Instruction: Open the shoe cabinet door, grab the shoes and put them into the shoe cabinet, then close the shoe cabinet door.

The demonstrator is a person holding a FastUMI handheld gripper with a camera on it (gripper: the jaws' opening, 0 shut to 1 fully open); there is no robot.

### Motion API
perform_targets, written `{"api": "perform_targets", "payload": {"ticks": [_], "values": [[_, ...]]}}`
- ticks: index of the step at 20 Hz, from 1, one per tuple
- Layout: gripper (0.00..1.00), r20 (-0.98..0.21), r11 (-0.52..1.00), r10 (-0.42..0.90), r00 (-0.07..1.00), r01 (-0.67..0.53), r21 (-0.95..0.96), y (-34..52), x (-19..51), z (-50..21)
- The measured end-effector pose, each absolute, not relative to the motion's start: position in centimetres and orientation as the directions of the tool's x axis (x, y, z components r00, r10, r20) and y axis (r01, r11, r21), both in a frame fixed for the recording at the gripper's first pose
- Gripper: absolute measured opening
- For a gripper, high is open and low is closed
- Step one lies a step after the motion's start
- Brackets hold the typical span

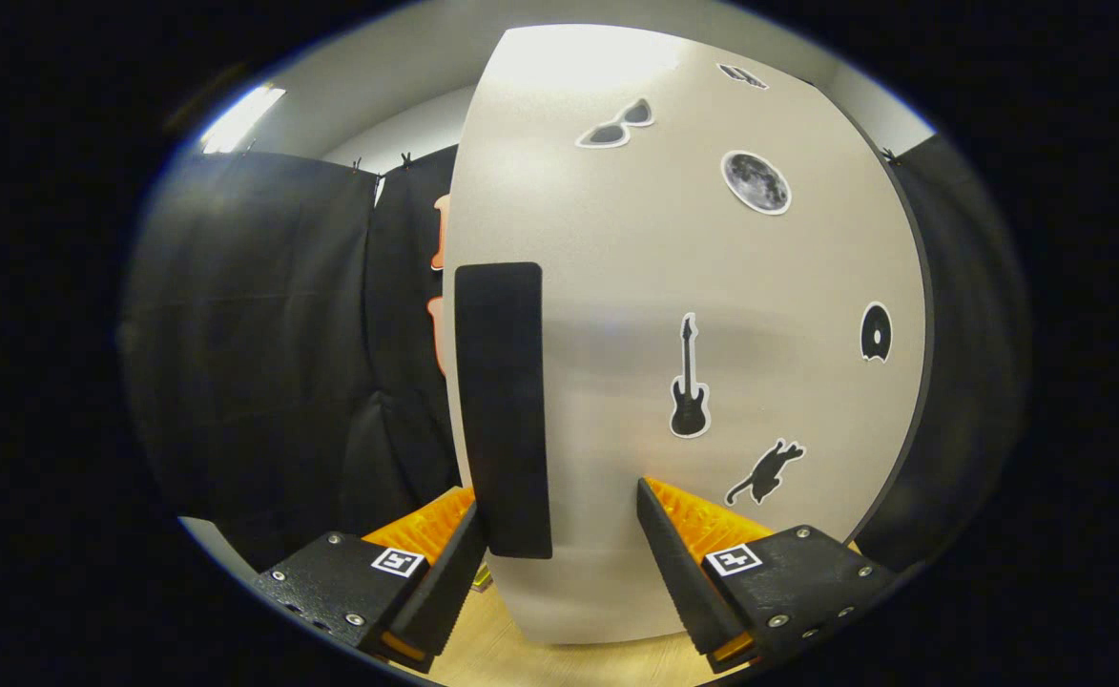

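Observation:
The shoe cabinet door (712,286) is a pale panel carrying several black stickers, and it stands very close in front of me. A tall black handle strip (502,410) runs down the door's left edge. My gripper (559,534) is open, and the handle's lower end and the door's edge sit between its fingers. The left finger (425,553) lies just outside the door's edge, partly behind it. The right finger (702,544) lies over the door's face, below a guitar sticker. Neither pad visibly presses on the handle.
Black cloth (273,363) hangs to the left of the door and beyond it on the right. Light wooden floor (521,658) shows below the door's bottom edge. A ceiling light (239,119) glows at the upper left.

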State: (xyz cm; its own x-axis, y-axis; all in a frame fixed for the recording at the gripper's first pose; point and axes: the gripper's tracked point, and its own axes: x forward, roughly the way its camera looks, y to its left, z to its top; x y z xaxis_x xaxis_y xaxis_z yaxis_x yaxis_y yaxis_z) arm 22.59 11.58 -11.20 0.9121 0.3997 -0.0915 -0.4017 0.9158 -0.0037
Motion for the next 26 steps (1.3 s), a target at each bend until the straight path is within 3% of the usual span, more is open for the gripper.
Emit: {"api": "perform_targets", "payload": {"ticks": [7,19,26], "values": [[0.93,-0.087,0.956,0.291,0.953,-0.292,-0.004,11.7,23.3,-11.4],[0.94,-0.087,0.975,0.221,0.971,-0.220,0.017,11.8,24.7,-11.8],[0.94,-0.059,0.978,0.207,0.976,-0.205,0.044,9.7,20.1,-9.9]]}}
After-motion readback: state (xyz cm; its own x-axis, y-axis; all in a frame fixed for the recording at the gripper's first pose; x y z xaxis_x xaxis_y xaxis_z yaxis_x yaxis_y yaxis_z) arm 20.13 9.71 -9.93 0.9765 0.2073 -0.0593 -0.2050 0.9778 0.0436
